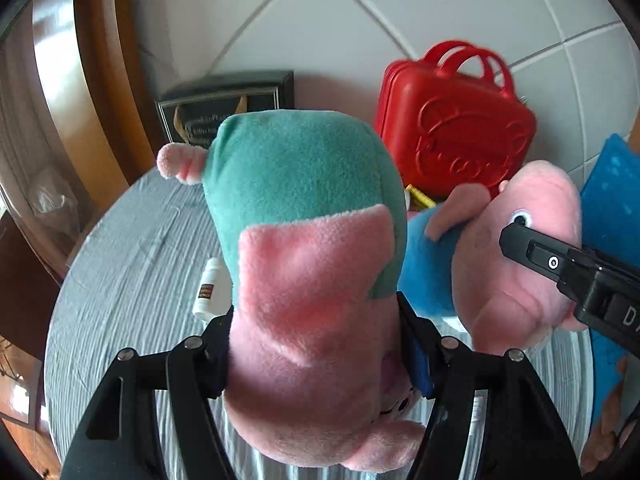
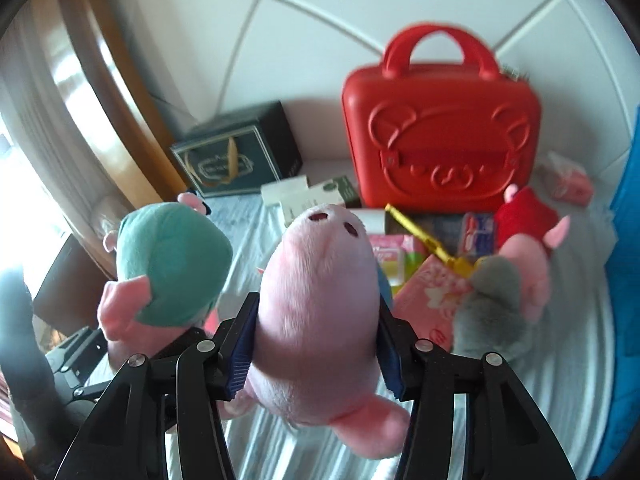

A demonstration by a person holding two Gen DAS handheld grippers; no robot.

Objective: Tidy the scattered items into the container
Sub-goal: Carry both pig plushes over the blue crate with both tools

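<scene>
The red case [image 2: 440, 136] stands shut at the bed's [image 2: 560, 360] far edge by the wall. The left gripper [image 1: 316, 344] pinches the green-dressed pig plush [image 1: 308, 208]; the right gripper [image 2: 316, 352] pinches the blue-dressed pig plush [image 2: 320, 300]. Both are carried above the sheet, so the step is transport; next calls for an open container.

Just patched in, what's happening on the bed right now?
A person is tidying toys with two handheld grippers. The left gripper is clamped on a pig plush in a green dress, and the right gripper on a pig plush in blue. Both toys are lifted off the striped sheet. The red case stands closed by the wall, with a third pig plush and small boxes in front.
</scene>
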